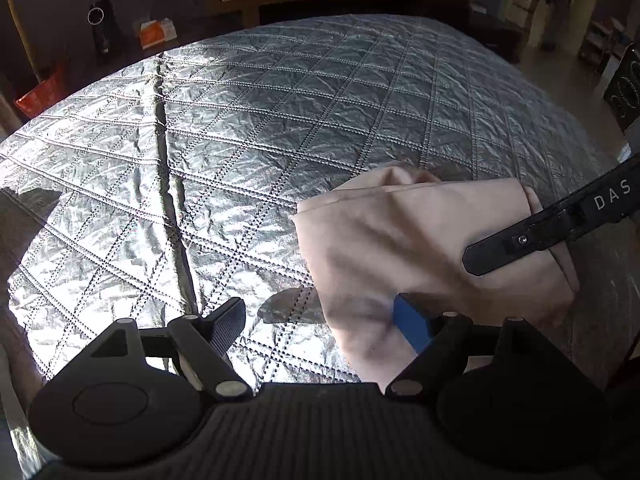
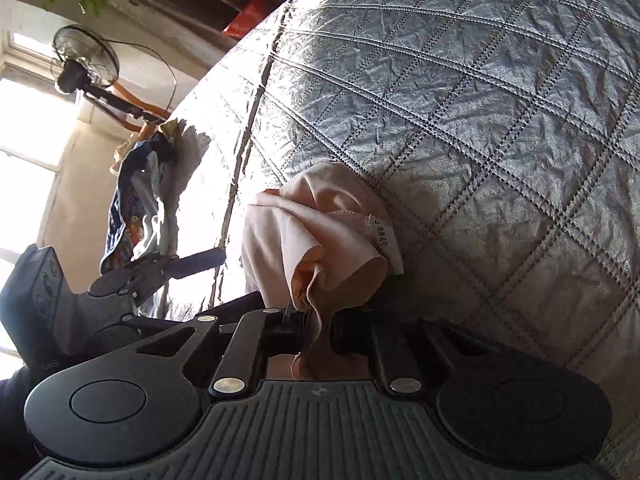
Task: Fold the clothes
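Now | right gripper: pinching pink garment; left gripper: fingers spread; quilt beneath

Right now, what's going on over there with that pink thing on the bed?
A person is folding a pale pink garment on a quilted grey bedspread. The right hand-held gripper is shut on a bunched edge of the garment, near its white label. The left hand-held gripper is open, with the cloth lying over its blue-padded finger and nothing pinched. More clothes wait in a pile at the bed's edge.
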Available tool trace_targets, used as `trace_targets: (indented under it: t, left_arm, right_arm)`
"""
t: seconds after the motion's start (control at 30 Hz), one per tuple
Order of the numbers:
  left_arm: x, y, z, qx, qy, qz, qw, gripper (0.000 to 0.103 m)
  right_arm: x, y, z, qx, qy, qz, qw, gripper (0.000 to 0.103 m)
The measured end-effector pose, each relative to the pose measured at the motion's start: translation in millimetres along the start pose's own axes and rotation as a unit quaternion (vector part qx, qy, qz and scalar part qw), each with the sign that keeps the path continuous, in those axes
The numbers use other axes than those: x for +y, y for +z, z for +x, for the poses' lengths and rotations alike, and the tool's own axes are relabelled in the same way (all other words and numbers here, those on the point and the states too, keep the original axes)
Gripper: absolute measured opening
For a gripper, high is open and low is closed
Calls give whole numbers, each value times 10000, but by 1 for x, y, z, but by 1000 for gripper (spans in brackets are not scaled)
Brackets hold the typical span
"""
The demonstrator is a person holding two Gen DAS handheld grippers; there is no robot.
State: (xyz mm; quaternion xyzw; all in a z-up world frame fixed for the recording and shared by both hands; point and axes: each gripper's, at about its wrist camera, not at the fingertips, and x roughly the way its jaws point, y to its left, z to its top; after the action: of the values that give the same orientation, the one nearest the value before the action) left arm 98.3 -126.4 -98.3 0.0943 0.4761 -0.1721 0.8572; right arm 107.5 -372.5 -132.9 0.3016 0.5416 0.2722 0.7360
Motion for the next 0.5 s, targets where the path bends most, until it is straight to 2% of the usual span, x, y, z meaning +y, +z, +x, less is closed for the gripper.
trace_targets:
  t: [0.1, 0.2, 0.27, 0.4, 0.5]
  left_arm:
    - [0, 0, -1, -25, -9, 36, 10000, 77]
    - [-2, 1, -4, -132, 100, 156, 9997, 74]
    - [-1, 2, -5, -158, 224, 162, 9995, 65]
    - [13, 4, -1, -44, 203, -241, 9995, 62]
    - [17, 5, -3, -98, 221, -352, 9991, 61]
  right_arm:
    - [-10, -10, -13, -413, 330, 557, 9970, 14]
    - [-18, -15, -28, -880, 666, 1079, 9880, 14]
    - [-25, -13, -43, -1293, 882, 1410, 9776, 14]
    - [-43, 2, -90, -2503, 1145, 1851, 9434, 14]
    - [-61, 18, -129, -3527, 1177, 1983, 9069, 14]
